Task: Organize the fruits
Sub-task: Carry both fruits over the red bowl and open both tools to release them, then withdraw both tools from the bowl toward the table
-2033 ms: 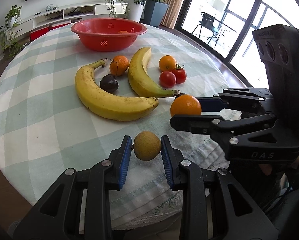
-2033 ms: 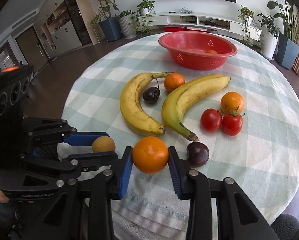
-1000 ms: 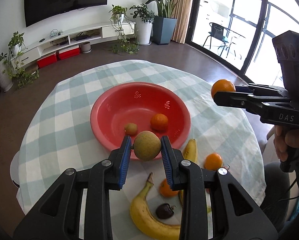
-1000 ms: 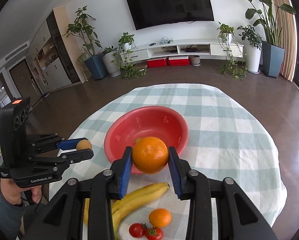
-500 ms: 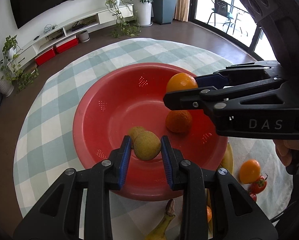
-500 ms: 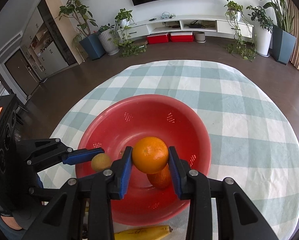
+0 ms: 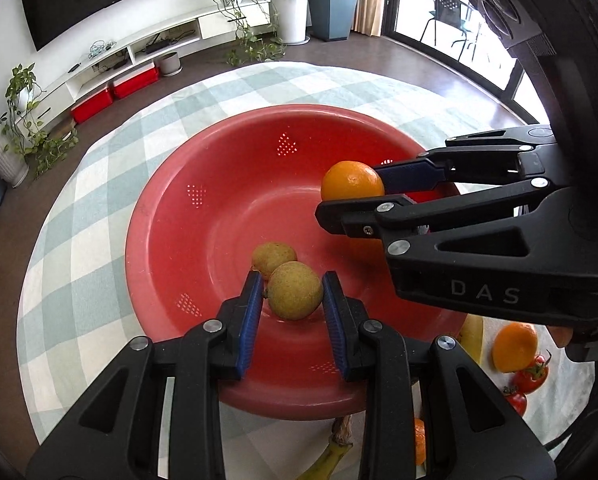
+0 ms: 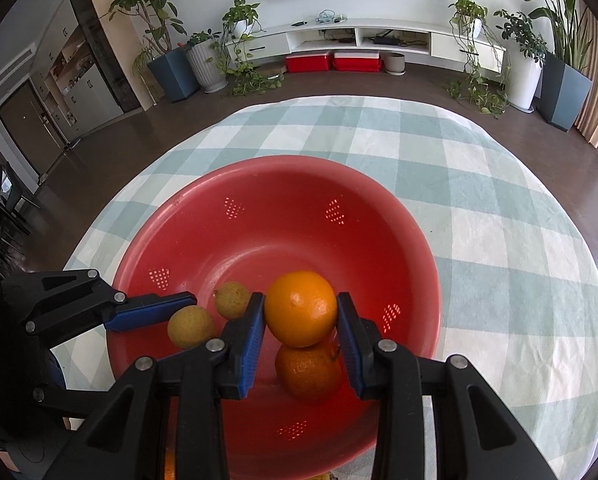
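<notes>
My left gripper [image 7: 295, 298] pinched a brown-skinned fruit [image 7: 295, 295] and my right gripper [image 8: 301, 314] an orange [image 8: 301, 307], both over the red bowl [image 8: 227, 200], so dropping them in seemingly came next.

bowl [image 8: 415, 240] on table [image 8: 499, 208] | two fruits lay in bowl: orange [image 8: 309, 372], small round fruit [image 8: 231, 300] | bananas [image 7: 331, 460], tomatoes [image 7: 531, 376] outside, near bowl

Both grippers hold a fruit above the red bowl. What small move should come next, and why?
Probably open both grippers to drop the fruit. The left gripper grips a brown fruit and the right gripper an orange, both inside the rim of the red bowl, just above fruit already there.
</notes>
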### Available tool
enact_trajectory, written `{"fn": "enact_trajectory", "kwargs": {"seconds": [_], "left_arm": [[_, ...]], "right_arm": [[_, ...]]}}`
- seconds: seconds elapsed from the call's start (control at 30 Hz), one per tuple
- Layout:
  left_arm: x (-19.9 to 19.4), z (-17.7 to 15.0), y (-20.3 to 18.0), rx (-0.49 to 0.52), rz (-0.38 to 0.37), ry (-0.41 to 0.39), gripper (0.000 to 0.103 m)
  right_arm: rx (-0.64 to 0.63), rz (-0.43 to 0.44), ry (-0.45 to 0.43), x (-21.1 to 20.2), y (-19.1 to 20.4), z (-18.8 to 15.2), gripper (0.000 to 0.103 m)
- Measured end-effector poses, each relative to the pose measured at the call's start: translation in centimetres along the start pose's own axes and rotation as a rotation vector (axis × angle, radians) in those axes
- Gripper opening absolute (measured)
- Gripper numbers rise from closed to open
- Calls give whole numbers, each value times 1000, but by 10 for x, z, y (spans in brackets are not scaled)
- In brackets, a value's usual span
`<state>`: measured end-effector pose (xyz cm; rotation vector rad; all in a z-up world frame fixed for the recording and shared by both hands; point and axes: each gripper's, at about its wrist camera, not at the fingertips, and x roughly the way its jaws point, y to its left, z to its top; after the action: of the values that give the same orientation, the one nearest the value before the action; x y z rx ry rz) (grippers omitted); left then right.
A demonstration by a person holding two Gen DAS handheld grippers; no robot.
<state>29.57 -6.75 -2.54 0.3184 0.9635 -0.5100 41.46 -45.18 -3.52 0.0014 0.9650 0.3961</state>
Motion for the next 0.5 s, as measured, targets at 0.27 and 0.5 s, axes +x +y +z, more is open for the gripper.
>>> {"fn": "enact_trajectory", "kwargs": {"seconds": [0.27, 0.5], "left_arm": [[2, -1, -2, 4, 4, -9, 43], [0, -1, 1, -7, 11, -21, 54]], "right_arm": [[2, -10, -9, -3, 1, -1, 39], [11, -10, -17, -7, -1, -1, 38]]}}
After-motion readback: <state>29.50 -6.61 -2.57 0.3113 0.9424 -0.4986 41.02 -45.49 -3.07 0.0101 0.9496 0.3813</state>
